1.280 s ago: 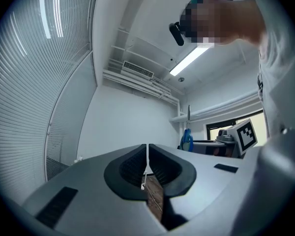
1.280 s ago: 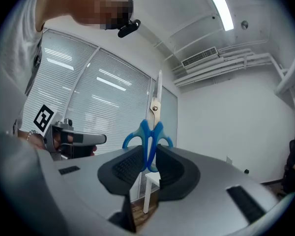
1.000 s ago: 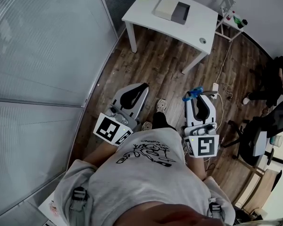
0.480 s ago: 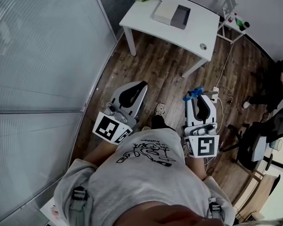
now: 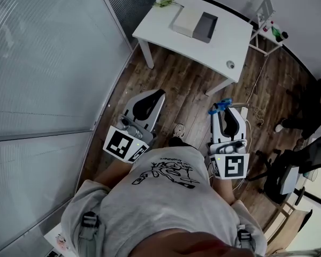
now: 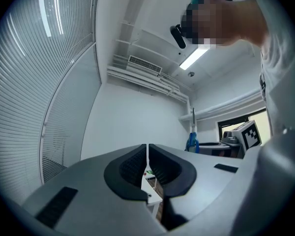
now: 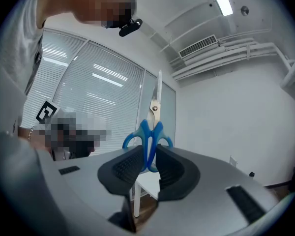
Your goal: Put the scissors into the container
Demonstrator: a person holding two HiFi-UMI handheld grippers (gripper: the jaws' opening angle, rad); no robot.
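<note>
My right gripper (image 5: pixel 223 108) is shut on the handles of blue scissors (image 5: pixel 220 106), held out over the wooden floor. In the right gripper view the scissors (image 7: pixel 148 137) stand upright between the pads, blades pointing up past the right gripper (image 7: pixel 148 156). My left gripper (image 5: pixel 155 94) is shut with nothing in it; its jaws meet in the left gripper view (image 6: pixel 147 156), where the scissors (image 6: pixel 192 137) show off to the right. The container (image 5: pixel 205 28), a grey open box beside a beige one, sits on the white table (image 5: pixel 224 39) ahead, well beyond both grippers.
A frosted glass partition (image 5: pixel 43 63) runs along the left. On the table lie a small round object (image 5: pixel 231 64) and some greenery (image 5: pixel 166 0). A white rack with bottles (image 5: pixel 270 21), a power strip with cable (image 5: pixel 244 111) and an office chair (image 5: pixel 289 167) stand to the right.
The table and container have slid lower in the head view as the person walks toward them. Both grippers keep their pose, the right one still holding the scissors.
</note>
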